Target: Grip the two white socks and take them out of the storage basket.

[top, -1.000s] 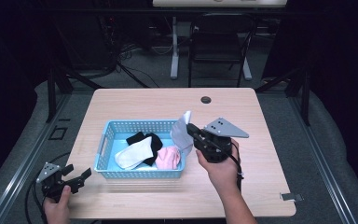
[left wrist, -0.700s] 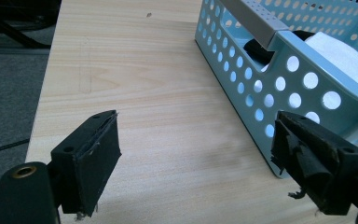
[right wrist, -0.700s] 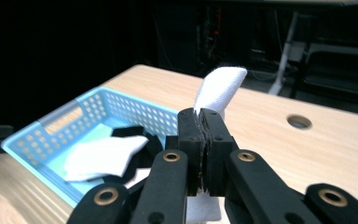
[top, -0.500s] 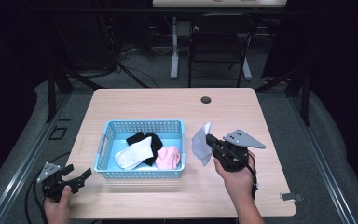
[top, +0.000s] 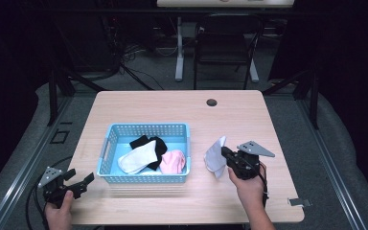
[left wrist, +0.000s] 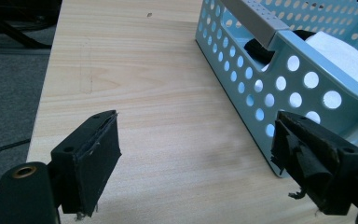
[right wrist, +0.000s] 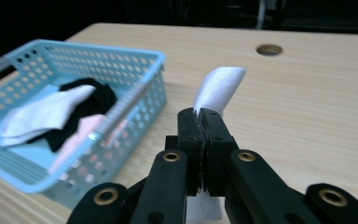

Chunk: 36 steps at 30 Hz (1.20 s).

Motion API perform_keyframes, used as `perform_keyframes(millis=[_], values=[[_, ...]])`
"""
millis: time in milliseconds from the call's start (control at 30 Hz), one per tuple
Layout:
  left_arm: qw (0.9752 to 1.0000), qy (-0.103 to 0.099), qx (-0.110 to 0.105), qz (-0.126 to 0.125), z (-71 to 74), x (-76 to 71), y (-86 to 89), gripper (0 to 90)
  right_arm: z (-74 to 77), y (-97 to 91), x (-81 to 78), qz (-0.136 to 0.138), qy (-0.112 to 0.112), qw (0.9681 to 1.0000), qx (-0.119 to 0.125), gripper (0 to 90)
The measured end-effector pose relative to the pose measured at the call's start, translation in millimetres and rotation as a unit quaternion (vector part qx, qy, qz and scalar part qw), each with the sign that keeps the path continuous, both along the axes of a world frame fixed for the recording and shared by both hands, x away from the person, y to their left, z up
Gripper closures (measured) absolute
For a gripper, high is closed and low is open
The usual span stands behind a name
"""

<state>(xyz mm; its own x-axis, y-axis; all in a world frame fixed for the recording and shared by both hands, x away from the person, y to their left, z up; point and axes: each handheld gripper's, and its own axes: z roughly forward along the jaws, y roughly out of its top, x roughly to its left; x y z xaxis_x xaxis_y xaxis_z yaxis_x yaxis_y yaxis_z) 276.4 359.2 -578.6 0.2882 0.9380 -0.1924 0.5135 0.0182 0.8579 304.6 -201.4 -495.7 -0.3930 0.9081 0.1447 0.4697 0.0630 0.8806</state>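
Your right gripper [top: 226,154] has its jaws clamped tight on a pale grey sock [top: 215,155], held just right of the blue basket [top: 146,128] over the wooden table [top: 172,103]. Your left gripper [top: 79,179] sits at the table's near left corner, jaws spread wide and holding nothing. Inside the basket lie 3 socks: white [top: 136,157], black [top: 151,143] and pink [top: 173,160].

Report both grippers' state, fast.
Left gripper: open, holding nothing, beside the blue basket.
Right gripper: shut on the pale grey sock.
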Motion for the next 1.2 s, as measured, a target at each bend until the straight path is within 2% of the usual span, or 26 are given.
perform_keyframes(millis=[300,367,500,667,767,867,967,1100,1200], values=[[1.0,0.0,0.001,-0.001,0.1,0.1,-0.2,15.3,-27.6,-33.1,6.6,-0.052,0.032,0.9981,-0.01,88.0],[1.0,-0.001,0.0,-0.001,0.2,0.1,-0.2,15.3,-33.3,-38.7,8.7,-0.061,0.046,0.9971,-0.005,87.9],[1.0,-0.001,-0.002,0.0,0.1,0.1,0.1,15.3,-41.2,-48.5,11.2,-0.079,0.063,0.9947,0.02,87.7],[1.0,-0.001,-0.002,-0.002,0.1,0.1,0.1,15.3,-45.3,-51.3,11.4,-0.088,0.067,0.9938,0.014,85.2],[1.0,-0.002,-0.003,-0.001,0.2,0.0,0.1,15.3,-46.9,-50.4,10.9,-0.09,0.059,0.9941,0.007,73.4],[1.0,-0.001,-0.002,-0.002,0.2,0.2,0.0,15.3,-48.9,-48.7,10.1,-0.092,0.051,0.9943,-0.014,60.0],[1.0,-0.002,-0.002,-0.002,0.2,0.1,0.0,15.3,-50.6,-46.3,10.3,-0.092,0.043,0.9945,-0.027,51.6],[1.0,-0.001,-0.003,0.0,0.2,-0.1,0.4,15.3,-50.2,-42.8,9.5,-0.076,0.022,0.9965,-0.026,44.1],[1.0,-0.004,-0.004,0.001,-0.3,0.3,0.0,15.3,-48.1,-37.2,8.8,-0.064,0.024,0.9973,-0.028,38.7]])
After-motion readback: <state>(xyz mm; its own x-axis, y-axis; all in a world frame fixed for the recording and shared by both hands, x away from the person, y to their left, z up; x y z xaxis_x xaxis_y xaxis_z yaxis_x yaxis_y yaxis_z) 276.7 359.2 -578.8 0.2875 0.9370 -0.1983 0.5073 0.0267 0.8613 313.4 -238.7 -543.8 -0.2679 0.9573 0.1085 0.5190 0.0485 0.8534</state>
